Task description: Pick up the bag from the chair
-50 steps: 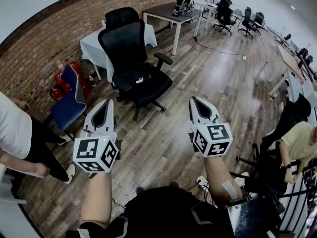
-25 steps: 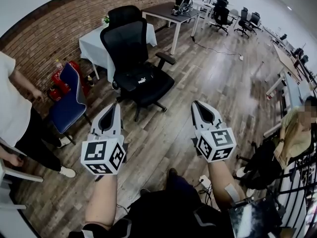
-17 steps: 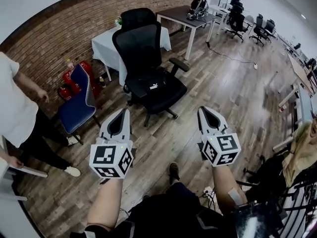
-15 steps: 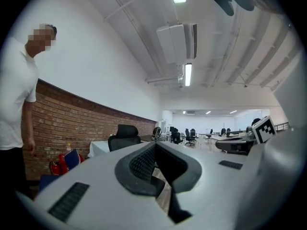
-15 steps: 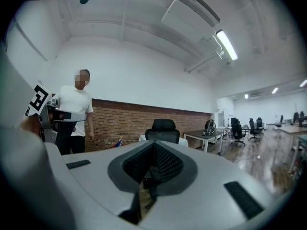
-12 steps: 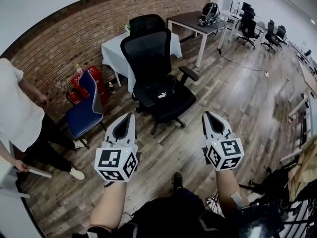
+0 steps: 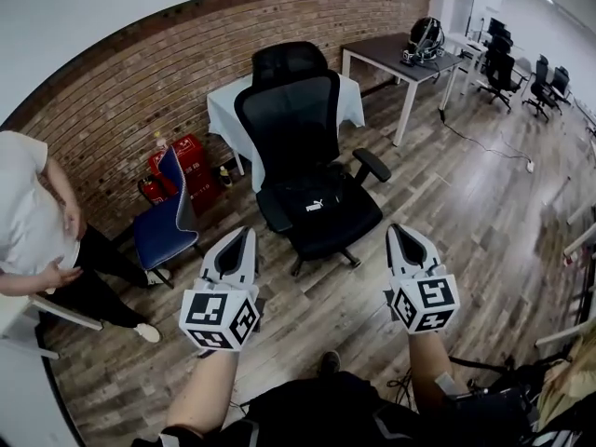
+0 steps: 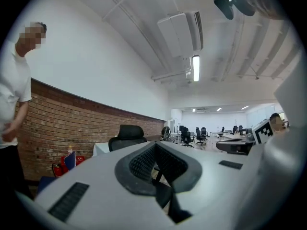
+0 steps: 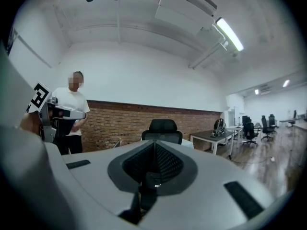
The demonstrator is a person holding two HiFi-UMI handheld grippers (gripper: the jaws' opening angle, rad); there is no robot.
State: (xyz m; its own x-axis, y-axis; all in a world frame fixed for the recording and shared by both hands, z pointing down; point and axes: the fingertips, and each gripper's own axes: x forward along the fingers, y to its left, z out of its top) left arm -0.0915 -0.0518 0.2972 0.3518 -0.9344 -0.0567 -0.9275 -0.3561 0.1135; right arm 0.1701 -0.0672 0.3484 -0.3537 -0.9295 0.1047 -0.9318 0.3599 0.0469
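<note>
A black bag (image 7: 315, 206) with a white logo lies flat on the seat of a black office chair (image 7: 296, 119) in the middle of the head view. My left gripper (image 7: 244, 232) is held low in front of the chair's left side, jaws shut and empty. My right gripper (image 7: 398, 228) is level with it, to the right of the chair base, also shut and empty. Both are a short way from the seat and touch nothing. The left gripper (image 8: 154, 145) view shows the chair's headrest (image 8: 128, 132) beyond the closed jaws. The right gripper (image 9: 154, 143) view shows the chair (image 9: 163, 127) straight ahead.
A blue chair (image 7: 166, 222) stands left of the office chair, red fire extinguishers (image 7: 191, 152) behind it by the brick wall. A white-clothed table (image 7: 233, 110) is behind the chair, a desk (image 7: 391, 54) at back right. A person in a white shirt (image 7: 28, 222) stands at far left.
The view has come closer to the office chair, which now sits nearer and more central. Both grippers stay shut and side by side. The person at left has shifted.
</note>
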